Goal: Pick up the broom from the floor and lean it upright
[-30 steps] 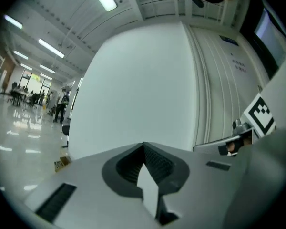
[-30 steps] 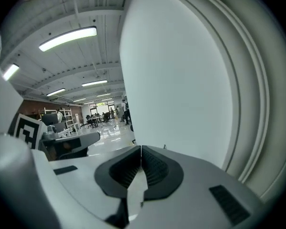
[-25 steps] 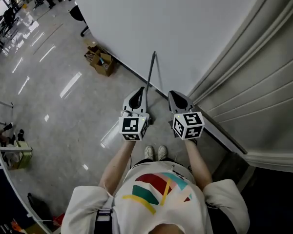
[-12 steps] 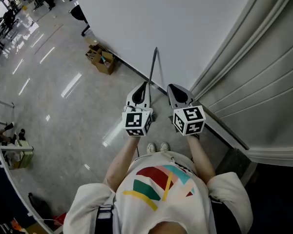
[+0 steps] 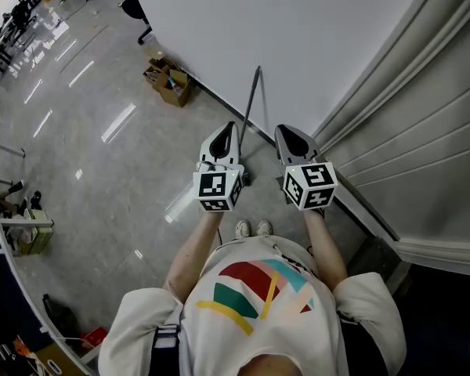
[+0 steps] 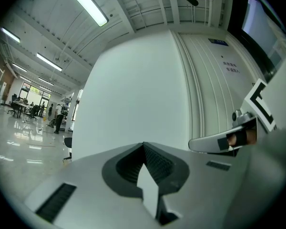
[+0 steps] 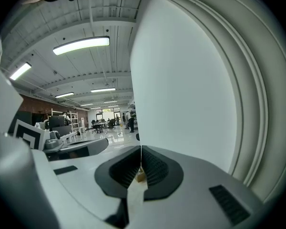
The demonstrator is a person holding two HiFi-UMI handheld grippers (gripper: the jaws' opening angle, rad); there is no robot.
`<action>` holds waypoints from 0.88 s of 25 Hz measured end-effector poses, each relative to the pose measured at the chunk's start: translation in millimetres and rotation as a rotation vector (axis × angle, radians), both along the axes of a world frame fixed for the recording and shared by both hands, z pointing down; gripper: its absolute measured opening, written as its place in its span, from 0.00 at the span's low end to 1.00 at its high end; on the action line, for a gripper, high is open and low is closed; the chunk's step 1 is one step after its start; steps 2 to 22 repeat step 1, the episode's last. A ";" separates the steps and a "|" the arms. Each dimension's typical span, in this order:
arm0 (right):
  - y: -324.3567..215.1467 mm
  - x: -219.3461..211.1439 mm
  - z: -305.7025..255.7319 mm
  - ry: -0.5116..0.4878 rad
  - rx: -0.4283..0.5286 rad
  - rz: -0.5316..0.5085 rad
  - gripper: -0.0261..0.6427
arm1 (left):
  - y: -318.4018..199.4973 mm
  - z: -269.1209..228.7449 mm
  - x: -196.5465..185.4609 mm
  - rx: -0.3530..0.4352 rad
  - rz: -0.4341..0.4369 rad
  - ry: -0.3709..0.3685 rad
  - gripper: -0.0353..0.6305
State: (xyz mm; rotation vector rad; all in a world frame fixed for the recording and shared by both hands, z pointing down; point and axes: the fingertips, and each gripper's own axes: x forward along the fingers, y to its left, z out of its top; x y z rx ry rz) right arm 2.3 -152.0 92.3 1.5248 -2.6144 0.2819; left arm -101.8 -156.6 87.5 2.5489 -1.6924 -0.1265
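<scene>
Ok, broom [image 5: 251, 104] is off the floor's open area and upright: the thin handle leans against the white wall [image 5: 313, 30], top end on the wall at upper centre of the head view, lower end down at the wall's base.

Left gripper [image 5: 228, 128] sits just left of the handle's lower part and right gripper [image 5: 282, 130] just right of it, so the broom runs up between the two tips. Neither one holds it.

Left gripper view: jaws together at [image 6: 144, 148], nothing between them, white wall ahead. Right gripper view: jaws together too [image 7: 141, 152], empty (the tan speck in the seam looks like something far off; can't tell what).

Both marker cubes sit side by side at frame centre, with the person's shoes [image 5: 252, 228] just below them. Cardboard box [image 5: 172, 84] lies on the glossy floor [image 5: 102, 171] by the wall, upper left, well apart from the broom. Ribbed shutter [image 5: 423, 147] fills the right side.
</scene>
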 end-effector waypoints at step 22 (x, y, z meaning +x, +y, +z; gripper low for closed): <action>-1.2 1.2 -0.2 -0.005 0.001 0.000 0.06 | -1.3 -0.5 0.5 0.001 -0.001 0.000 0.12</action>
